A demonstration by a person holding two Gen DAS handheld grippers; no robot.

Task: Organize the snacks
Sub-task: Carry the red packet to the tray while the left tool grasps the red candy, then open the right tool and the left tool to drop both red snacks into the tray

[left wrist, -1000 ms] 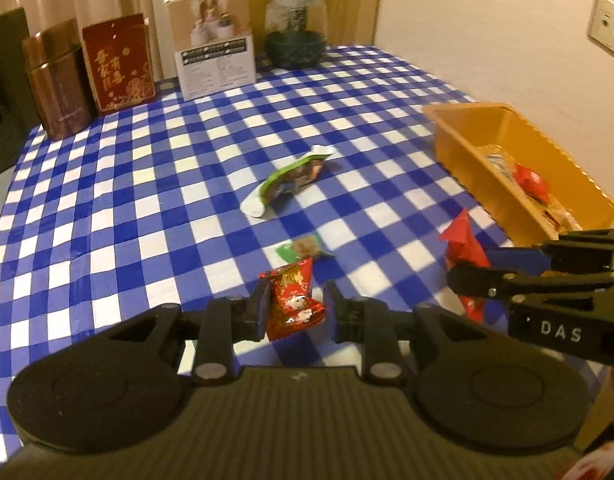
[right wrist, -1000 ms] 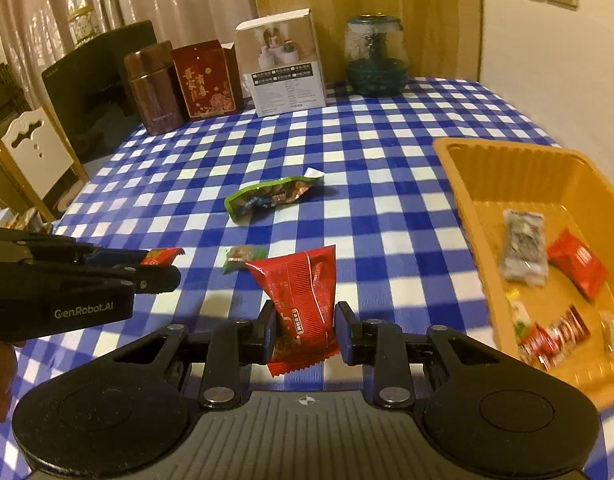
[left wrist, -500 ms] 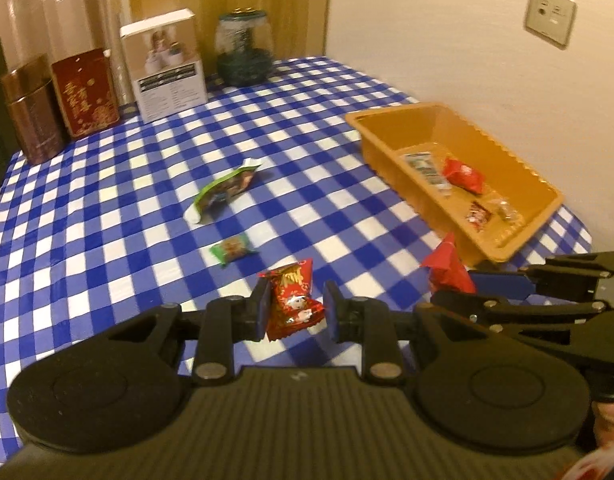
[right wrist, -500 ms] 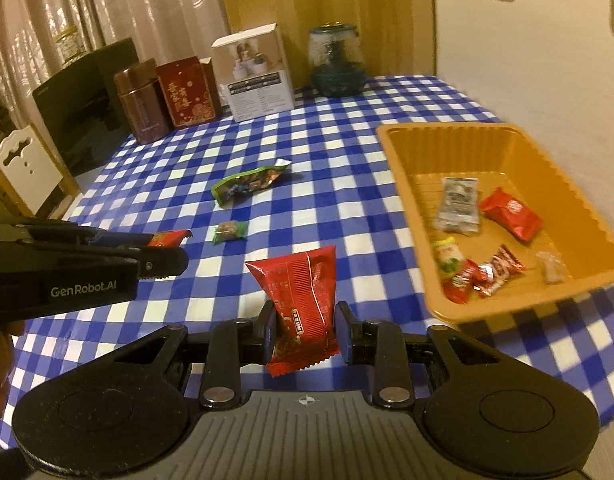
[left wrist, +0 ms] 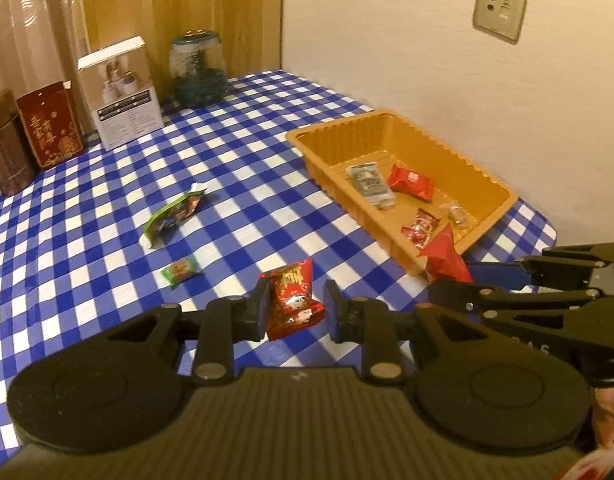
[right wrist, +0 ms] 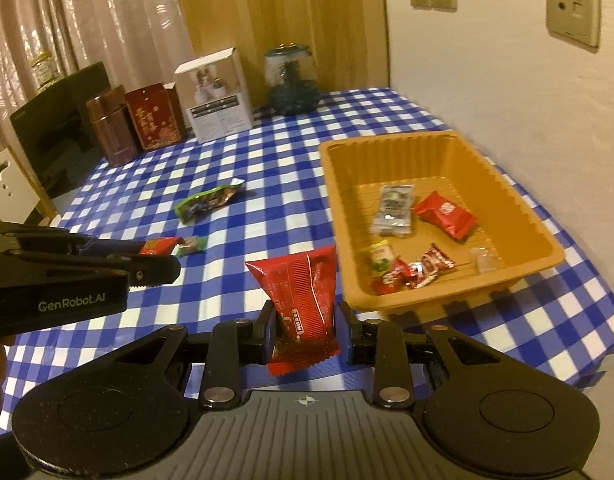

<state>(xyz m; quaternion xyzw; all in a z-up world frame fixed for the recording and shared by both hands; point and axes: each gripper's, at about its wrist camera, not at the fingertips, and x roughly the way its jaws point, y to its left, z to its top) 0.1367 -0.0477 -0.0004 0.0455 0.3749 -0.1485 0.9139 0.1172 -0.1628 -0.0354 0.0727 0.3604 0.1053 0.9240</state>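
- Up front in the left wrist view, the left gripper [left wrist: 294, 309] has its jaws clamped on a small red snack packet [left wrist: 293, 300], held above the blue-and-white checked tablecloth [left wrist: 107, 216].
- Just to the right in that view, the right gripper [left wrist: 447, 280] reaches in from the side, pinching a larger red packet [left wrist: 445, 258] whose top overlaps the near corner of the orange tray [left wrist: 335, 130].
- Inside the tray lie a silver-grey packet [left wrist: 370, 184], a red pouch [left wrist: 411, 182], a small red candy [left wrist: 421, 228] and a clear-wrapped piece [left wrist: 457, 216].
- Out on the cloth, well apart from the tray, sit a green packet [left wrist: 173, 216] and a small green candy [left wrist: 181, 270].
- Along the far edge stand a brown tin [left wrist: 5, 150], a red box [left wrist: 49, 128], a white box [left wrist: 121, 92] and a glass jar [left wrist: 197, 68].
- Next, in the right wrist view, the right gripper [right wrist: 303, 328] grips the larger red packet [right wrist: 301, 300] upright between closed jaws, near the tray's [right wrist: 387, 148] front left corner but not over it.
- At the left edge of that view, the left gripper [right wrist: 163, 258] holds the small red snack packet [right wrist: 159, 246] at its tips; the small green candy [right wrist: 193, 245] lies just beyond on the cloth, and the green packet [right wrist: 209, 202] lies farther back.
- Within the tray, this view also shows a yellow-green packet [right wrist: 381, 258] beside a cluster of red candies [right wrist: 411, 272].
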